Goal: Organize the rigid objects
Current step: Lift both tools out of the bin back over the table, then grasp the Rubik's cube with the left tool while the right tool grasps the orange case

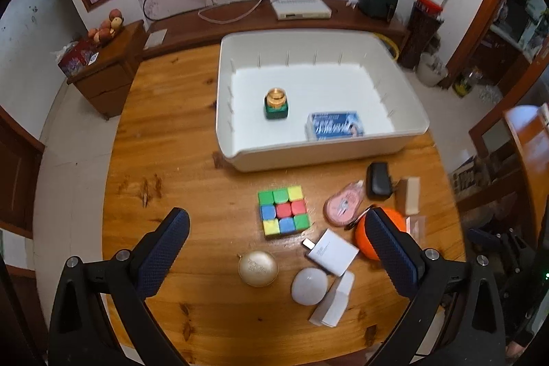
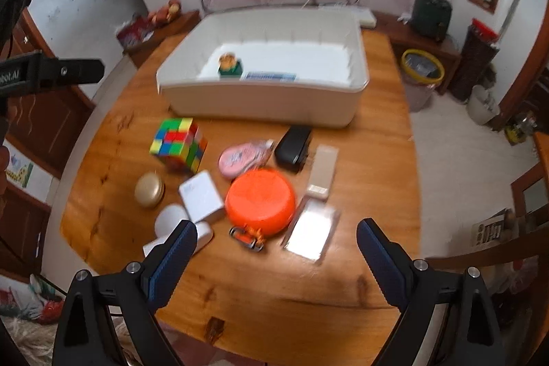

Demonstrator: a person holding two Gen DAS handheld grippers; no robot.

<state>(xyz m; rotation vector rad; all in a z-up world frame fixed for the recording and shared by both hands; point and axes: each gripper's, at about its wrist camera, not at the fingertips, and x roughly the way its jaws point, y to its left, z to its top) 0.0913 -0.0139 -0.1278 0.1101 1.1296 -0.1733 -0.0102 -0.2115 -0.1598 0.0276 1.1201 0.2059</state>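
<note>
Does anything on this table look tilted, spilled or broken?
Nothing looks spilled or broken. The one oddity: in the right wrist view the puzzle cube seems tipped, its top face slanting, but blur makes this uncertain. The other loose items lie on the table, unsorted, in front of the white bin.

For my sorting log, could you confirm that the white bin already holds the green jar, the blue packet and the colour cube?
Not quite: the colour cube sits on the table in front of the white bin, as the left wrist view shows. The green jar and blue packet are inside.
</note>
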